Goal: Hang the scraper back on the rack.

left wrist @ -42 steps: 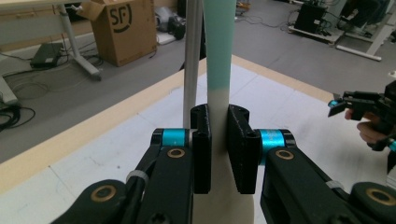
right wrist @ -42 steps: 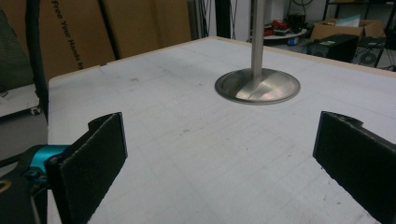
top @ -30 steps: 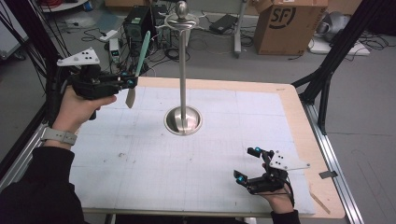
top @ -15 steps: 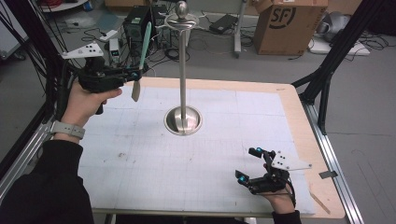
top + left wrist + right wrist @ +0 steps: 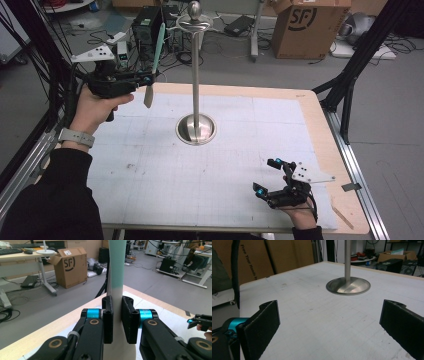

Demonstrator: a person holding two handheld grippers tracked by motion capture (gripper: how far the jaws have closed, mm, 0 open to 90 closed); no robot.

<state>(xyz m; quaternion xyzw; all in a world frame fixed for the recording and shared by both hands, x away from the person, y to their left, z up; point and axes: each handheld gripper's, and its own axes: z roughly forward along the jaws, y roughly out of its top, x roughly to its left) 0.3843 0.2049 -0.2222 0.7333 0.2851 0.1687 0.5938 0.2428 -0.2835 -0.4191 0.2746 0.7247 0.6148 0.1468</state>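
A long flat utensil (image 5: 158,45), teal on its upper part and cream at its lower end, stands nearly upright above the table's far left corner. My left gripper (image 5: 150,80) is shut on it near the colour change, held up in the air. In the left gripper view the utensil (image 5: 117,265) rises between the jaws of the left gripper (image 5: 117,312), which press on its cream part. A tall metal stand (image 5: 195,75) with a round base and a knobbed top stands mid-table, to the right of the utensil. My right gripper (image 5: 266,175) rests open near the front right edge, nothing between its jaws (image 5: 329,325).
The table (image 5: 150,180) carries a white gridded mat with a wooden border. The stand's base (image 5: 348,285) lies ahead of the right gripper. A cardboard box (image 5: 310,25), computers and cables sit on the floor beyond the far edge. Black frame struts flank both sides.
My left gripper has risen and moved right toward the stand's top, carrying the utensil more upright. The right gripper has stayed in place, open.
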